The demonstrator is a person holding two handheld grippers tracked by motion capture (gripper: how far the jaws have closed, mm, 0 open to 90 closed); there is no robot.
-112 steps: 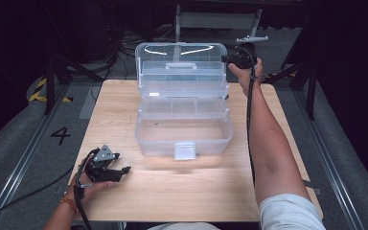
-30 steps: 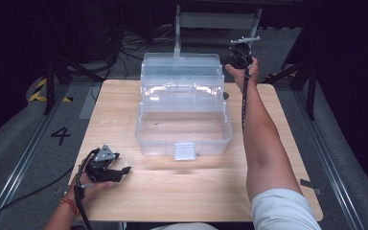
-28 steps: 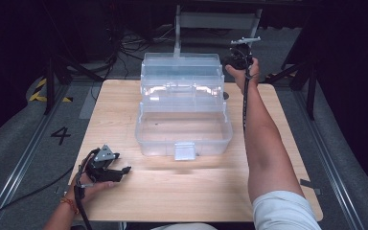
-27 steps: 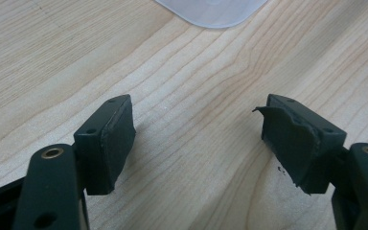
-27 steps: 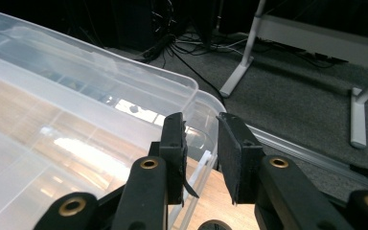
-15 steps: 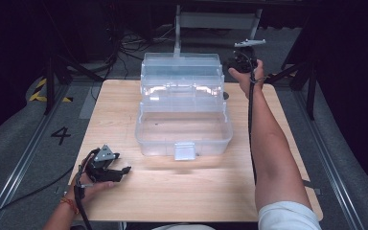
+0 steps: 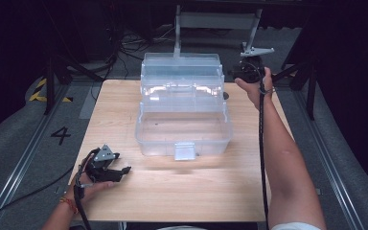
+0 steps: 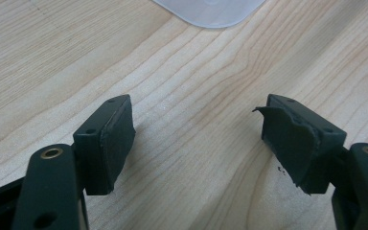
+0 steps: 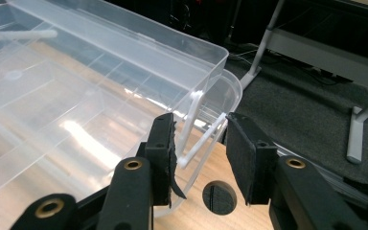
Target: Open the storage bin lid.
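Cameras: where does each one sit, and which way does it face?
High view: above the person's side, looking forward and down on the table and clear box; both forearms, left gripper, right gripper.
Left gripper view: on that gripper, facing bare tabletop between open jaws; box corner.
Right gripper view: on that gripper, facing the box's far right corner; its jaws have just been opening around thin struts there.
Shared: box and table.

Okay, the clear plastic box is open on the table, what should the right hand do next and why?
Probably draw the right tool back from the box. Its jaws have just been opening around the thin white hinge arm at the box's corner without pressing it, and the lid already lies back.
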